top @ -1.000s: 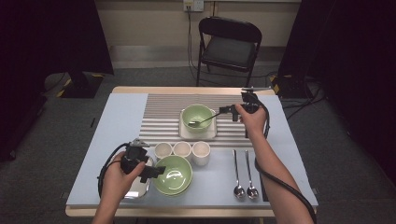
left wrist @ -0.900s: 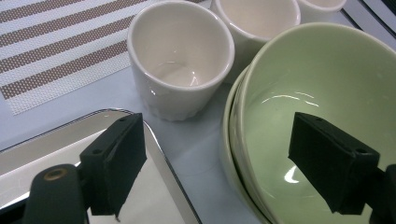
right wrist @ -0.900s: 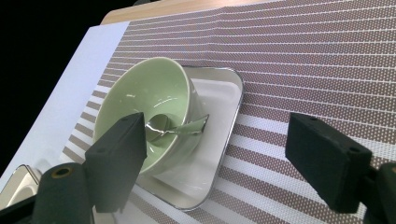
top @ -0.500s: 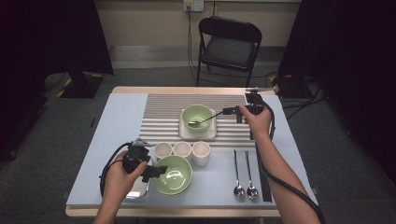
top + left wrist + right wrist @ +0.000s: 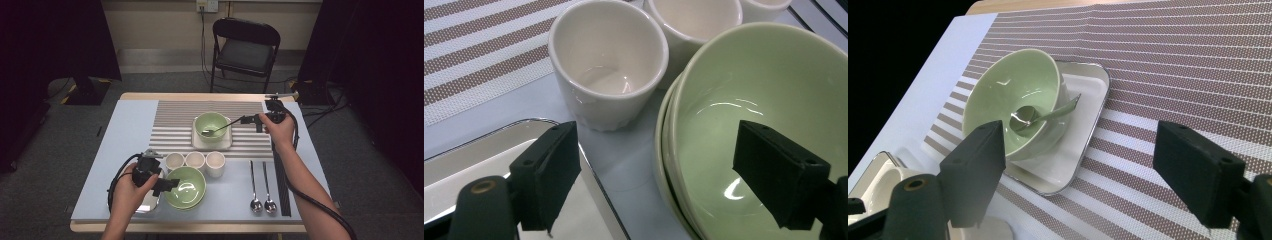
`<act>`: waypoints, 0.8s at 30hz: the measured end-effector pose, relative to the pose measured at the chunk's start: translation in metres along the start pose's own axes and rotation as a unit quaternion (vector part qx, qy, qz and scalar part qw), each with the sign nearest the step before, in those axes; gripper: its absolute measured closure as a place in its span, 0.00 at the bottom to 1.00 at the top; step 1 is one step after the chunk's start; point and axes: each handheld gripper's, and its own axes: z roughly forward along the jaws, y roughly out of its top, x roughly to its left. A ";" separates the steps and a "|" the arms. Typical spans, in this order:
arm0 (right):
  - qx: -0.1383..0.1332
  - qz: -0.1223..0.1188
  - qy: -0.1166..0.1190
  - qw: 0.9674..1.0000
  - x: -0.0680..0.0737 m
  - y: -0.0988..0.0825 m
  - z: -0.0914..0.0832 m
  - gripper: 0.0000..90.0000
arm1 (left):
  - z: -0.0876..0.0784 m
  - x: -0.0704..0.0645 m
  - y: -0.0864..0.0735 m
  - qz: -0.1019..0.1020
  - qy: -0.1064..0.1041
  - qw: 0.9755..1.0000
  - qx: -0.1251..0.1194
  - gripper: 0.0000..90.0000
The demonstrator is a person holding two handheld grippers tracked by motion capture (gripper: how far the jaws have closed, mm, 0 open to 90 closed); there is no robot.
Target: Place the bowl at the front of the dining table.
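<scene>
Green bowls sit at two spots on the table [image 5: 105,150]: a far bowl [image 5: 211,126] on a white square plate [image 5: 223,143] atop the striped mat [image 5: 175,120], and a near bowl [image 5: 187,187] at the front edge. The high view takes in the whole layout; the left gripper view adds that the near bowl [image 5: 764,125] is really two nested bowls, a second rim showing just under the first. The right gripper view shows a spoon [image 5: 1040,116] lying in the far bowl [image 5: 1013,100], its handle resting over the rim toward the plate [image 5: 1083,130].

The left gripper [image 5: 165,186] has its jaws wide apart, one jaw over a shiny metal tray [image 5: 484,155] and the other over the near bowl's inside; nothing is held. The right gripper [image 5: 248,121] hangs above the mat to the right of the far bowl, jaws wide and empty, clear of the spoon's handle.

Three cream cups [image 5: 195,161] stand in a row just behind the near bowl; the nearest cup [image 5: 606,60] is just beside its rim. Two more spoons [image 5: 262,200] lie side by side at the right, beside dark chopsticks [image 5: 281,185]. A folding chair [image 5: 245,50] stands beyond the table
</scene>
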 end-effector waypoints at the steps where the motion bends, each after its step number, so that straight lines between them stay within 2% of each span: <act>1: 0.000 0.000 0.001 1.000 0.000 0.000 -0.001 0.23 | 0.000 0.001 -0.001 0.000 0.000 1.000 0.003 0.20; 18: 0.003 -0.012 0.002 1.000 -0.003 -0.006 -0.013 0.23 | 0.002 -0.002 0.002 -0.003 0.001 1.000 -0.002 0.20; 24: 0.003 -0.013 0.000 1.000 -0.007 -0.013 -0.022 0.23 | 0.002 -0.006 0.003 0.006 0.000 1.000 0.000 0.20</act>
